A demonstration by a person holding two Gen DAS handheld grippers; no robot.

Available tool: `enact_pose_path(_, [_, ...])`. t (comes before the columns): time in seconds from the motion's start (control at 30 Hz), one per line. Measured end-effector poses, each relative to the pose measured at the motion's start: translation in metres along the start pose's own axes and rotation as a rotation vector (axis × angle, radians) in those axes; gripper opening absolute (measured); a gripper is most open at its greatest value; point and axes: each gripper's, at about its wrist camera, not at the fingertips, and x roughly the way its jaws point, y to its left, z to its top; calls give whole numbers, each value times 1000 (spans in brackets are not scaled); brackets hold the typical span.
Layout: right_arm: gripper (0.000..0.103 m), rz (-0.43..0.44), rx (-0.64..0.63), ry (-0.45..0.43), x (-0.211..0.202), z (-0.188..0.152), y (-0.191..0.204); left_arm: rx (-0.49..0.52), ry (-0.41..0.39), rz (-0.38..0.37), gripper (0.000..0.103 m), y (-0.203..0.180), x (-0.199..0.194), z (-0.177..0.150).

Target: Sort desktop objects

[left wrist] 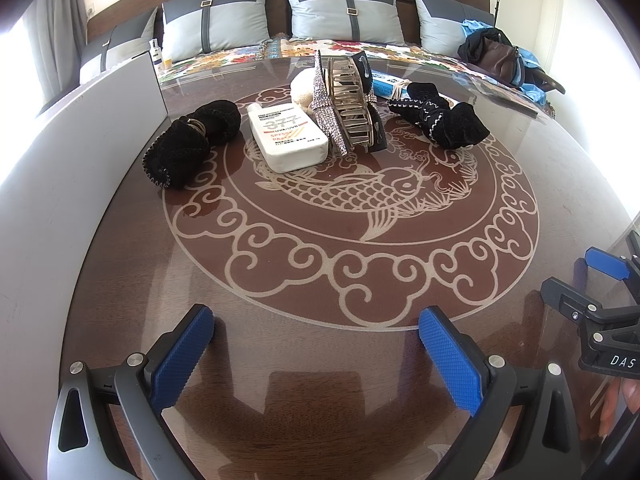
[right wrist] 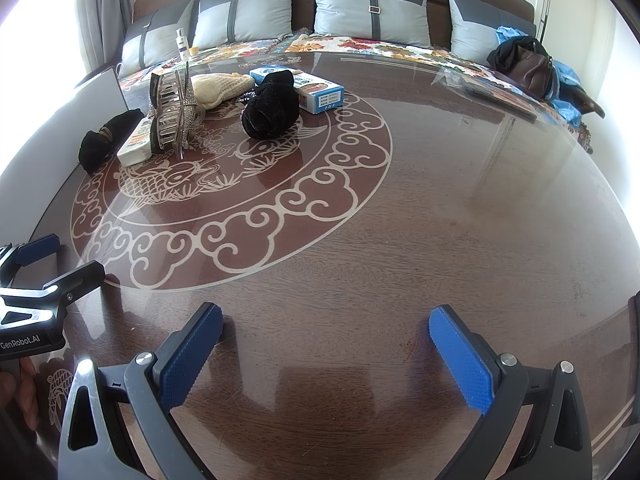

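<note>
A cluster of objects lies at the far side of the glass-topped table. A white sunscreen bottle lies flat; it also shows in the right wrist view. A rhinestone claw hair clip stands beside it, also in the right wrist view. A black scrunchie lies left, another black scrunchie right. A blue-white box and a cream mesh pouch lie behind. My left gripper and right gripper are open, empty, near the front edge.
A white panel runs along the table's left side. Behind the table is a bed with grey pillows, a floral cover, a small bottle and a brown bag. The table has a koi pattern in its middle.
</note>
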Motion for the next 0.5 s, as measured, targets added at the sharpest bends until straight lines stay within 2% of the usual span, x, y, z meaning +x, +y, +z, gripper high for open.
enact_pose_path(0.17, [103,0,0,0,0,0,0,44,36,-27,103,3,-5,-4])
enact_pose_path(0.23, [103,0,0,0,0,0,0,49,29,-3,103,11,-6,4])
enact_pose_path(0.4, [103,1,0,0,0,0,0,-19,-16,45,103,48,-1,64])
enact_pose_path(0.5, [103,1,0,0,0,0,0,-65,1,73,99,73,16,103])
